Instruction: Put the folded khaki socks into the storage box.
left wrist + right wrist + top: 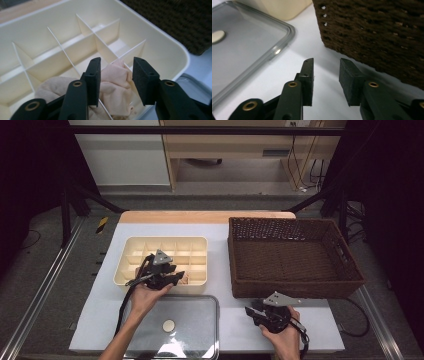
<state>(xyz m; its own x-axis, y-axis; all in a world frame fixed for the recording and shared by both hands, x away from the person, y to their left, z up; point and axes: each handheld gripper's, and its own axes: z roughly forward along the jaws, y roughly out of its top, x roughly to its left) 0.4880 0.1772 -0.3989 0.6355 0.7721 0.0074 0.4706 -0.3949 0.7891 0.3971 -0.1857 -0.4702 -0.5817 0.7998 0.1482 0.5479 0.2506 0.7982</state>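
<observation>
1. Left gripper (116,75) over the near right corner of the cream divider box (131,243); fingers apart, pressing on nothing.
2. Beige cloth (112,92) lies bunched in the box's near compartments, draped over a thin divider, just beneath the open fingers.
3. Right gripper (325,77) low over the white table (287,72), fingers apart, nothing between.
4. Brown wicker basket (295,255) just beyond it; clear lid (195,320) lies between the hands.

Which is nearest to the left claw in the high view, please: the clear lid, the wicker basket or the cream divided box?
1. Cream divided box, directly beneath the left claw.
2. Clear lid, just nearer the person.
3. Wicker basket, far right.
</observation>
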